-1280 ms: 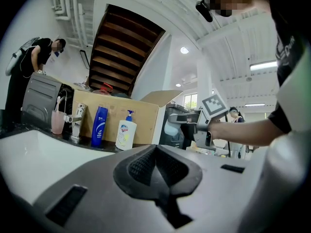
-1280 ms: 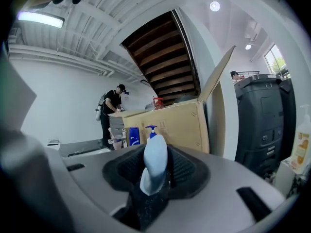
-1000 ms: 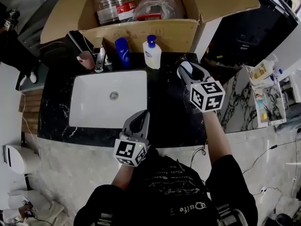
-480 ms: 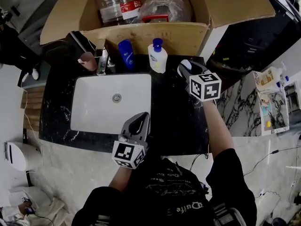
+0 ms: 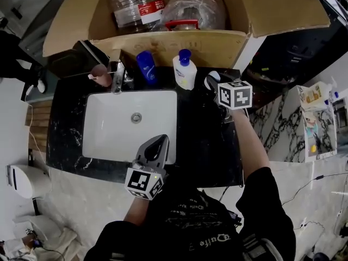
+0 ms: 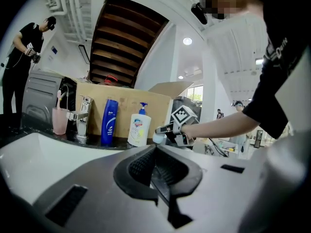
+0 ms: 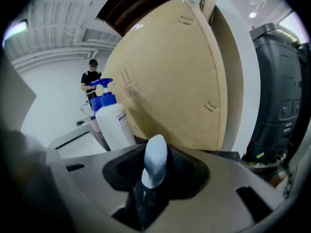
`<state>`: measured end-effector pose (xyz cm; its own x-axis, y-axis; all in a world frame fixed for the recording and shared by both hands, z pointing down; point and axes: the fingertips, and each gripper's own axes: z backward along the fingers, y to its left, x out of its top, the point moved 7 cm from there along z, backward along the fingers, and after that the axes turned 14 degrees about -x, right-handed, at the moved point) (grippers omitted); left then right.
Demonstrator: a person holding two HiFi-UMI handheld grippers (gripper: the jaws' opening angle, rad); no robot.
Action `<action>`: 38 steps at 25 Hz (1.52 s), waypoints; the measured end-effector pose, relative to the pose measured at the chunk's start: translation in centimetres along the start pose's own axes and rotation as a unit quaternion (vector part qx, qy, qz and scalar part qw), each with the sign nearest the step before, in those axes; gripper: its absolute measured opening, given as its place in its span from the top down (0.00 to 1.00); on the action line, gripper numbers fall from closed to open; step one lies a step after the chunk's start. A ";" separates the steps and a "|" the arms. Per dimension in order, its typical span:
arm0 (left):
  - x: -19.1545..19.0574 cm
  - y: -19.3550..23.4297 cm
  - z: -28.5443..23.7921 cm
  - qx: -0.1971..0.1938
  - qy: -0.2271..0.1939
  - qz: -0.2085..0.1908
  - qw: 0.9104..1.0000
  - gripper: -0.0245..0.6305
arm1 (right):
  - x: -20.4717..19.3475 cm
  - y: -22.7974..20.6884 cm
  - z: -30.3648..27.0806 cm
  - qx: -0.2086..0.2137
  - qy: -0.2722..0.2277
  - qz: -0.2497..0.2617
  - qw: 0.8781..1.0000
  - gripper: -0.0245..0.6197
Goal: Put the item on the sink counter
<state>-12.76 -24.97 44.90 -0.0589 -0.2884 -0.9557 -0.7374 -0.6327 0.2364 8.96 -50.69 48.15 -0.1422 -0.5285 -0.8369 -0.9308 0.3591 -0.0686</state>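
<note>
A small item (image 5: 213, 79) with a pale blue rounded top (image 7: 156, 160) and a dark body sits between the jaws of my right gripper (image 5: 212, 81), which is shut on it. That gripper hovers over the back right of the black sink counter (image 5: 202, 140), just right of a white pump bottle (image 5: 185, 71) and close to the cardboard box (image 5: 174, 39). In the left gripper view the right gripper (image 6: 167, 130) shows with the item (image 6: 158, 138) at its tip. My left gripper (image 5: 156, 147) is shut and empty at the sink's front edge.
A white basin (image 5: 109, 125) fills the counter's left half. Behind it stand a faucet (image 5: 118, 74), a pink cup (image 5: 100, 75) and a blue bottle (image 5: 145, 66). The box holds plastic bottles (image 5: 133, 4). A person (image 6: 22, 52) stands at the far left.
My right gripper has carried the item a little toward the back of the counter, closer to the white pump bottle and the box. The left gripper has stayed at the sink's front edge.
</note>
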 end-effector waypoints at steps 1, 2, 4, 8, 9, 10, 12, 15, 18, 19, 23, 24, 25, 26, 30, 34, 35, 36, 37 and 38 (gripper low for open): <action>-0.1 0.1 0.0 0.001 0.001 0.001 1.000 0.95 | -0.2 -0.1 -0.3 0.000 0.005 -0.002 1.000 0.76; -0.1 0.2 -0.1 0.001 0.001 0.002 1.000 0.95 | -0.4 -0.2 -0.5 0.000 0.008 -0.003 1.000 0.76; -0.2 0.4 -0.2 0.000 0.003 0.003 1.000 0.95 | -0.8 -0.3 -1.0 0.001 0.013 -0.002 1.000 0.76; -0.3 1.4 0.3 0.012 -0.001 0.007 1.000 0.95 | -0.9 -0.7 -1.5 -0.004 0.016 0.002 1.000 0.76; -0.3 1.7 0.6 0.018 -0.001 0.009 1.000 0.95 | -0.8 -0.8 -1.6 -0.005 0.016 0.005 1.000 0.76; -0.3 2.0 0.9 0.024 -0.001 0.011 1.000 0.95 | -0.7 -0.9 -1.8 -0.008 0.016 0.008 1.000 0.76; -0.4 2.3 1.3 0.034 -0.002 0.013 0.999 0.95 | -0.8 -1.3 -2.0 -0.015 0.018 0.011 1.000 0.75; -0.4 2.4 1.4 0.038 -0.003 0.015 0.999 0.95 | -1.0 -2.2 -2.3 -0.026 0.024 0.003 0.999 0.72; -0.6 2.3 1.3 0.033 -0.003 0.020 0.999 0.95 | -1.1 -2.9 -2.3 -0.032 0.028 -0.009 0.999 0.69; -0.7 2.3 1.3 0.029 -0.008 0.027 0.999 0.95 | -1.0 -3.1 -2.3 -0.035 0.028 -0.012 0.999 0.69; -0.6 2.6 1.4 0.026 -0.025 0.047 0.998 0.95 | -1.3 -4.1 -2.5 -0.040 0.035 -0.033 0.998 0.66; -0.6 2.7 1.4 0.027 -0.024 0.046 0.998 0.95 | -1.4 -4.3 -2.5 -0.041 0.037 -0.034 0.998 0.65; -0.6 2.8 1.5 0.030 -0.024 0.047 0.998 0.95 | -1.5 -4.5 -2.5 -0.041 0.039 -0.033 0.998 0.65; -0.6 3.0 1.6 0.032 -0.024 0.048 0.998 0.95 | -1.5 -4.5 -2.6 -0.042 0.040 -0.030 0.998 0.65; -0.7 3.1 1.7 0.038 -0.024 0.051 0.998 0.95 | -1.5 -4.3 -2.7 -0.050 0.043 -0.021 0.998 0.64; -0.8 2.8 1.6 0.037 -0.023 0.048 0.998 0.95 | -1.6 -4.0 -2.6 -0.047 0.044 -0.013 0.998 0.60; -0.8 2.8 1.6 0.038 -0.023 0.047 0.998 0.95 | -1.6 -4.1 -2.5 -0.049 0.042 -0.012 0.998 0.59; -0.8 2.7 1.7 0.038 -0.023 0.047 0.998 0.95 | -1.5 -4.1 -2.3 -0.051 0.038 -0.010 0.998 0.58; -0.8 2.7 1.7 0.039 -0.023 0.046 0.998 0.95 | -1.2 -4.1 -2.0 -0.052 0.030 -0.009 0.998 0.57; -0.8 2.6 1.8 0.039 -0.023 0.046 0.998 0.95 | -0.9 -4.0 -1.5 -0.050 0.020 -0.007 0.999 0.57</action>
<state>-15.82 -25.10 45.98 -0.1589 -0.3076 -0.9382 -0.7777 -0.5464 0.3109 12.27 -52.81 50.05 -0.1410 -0.5645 -0.8133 -0.9615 0.2737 -0.0233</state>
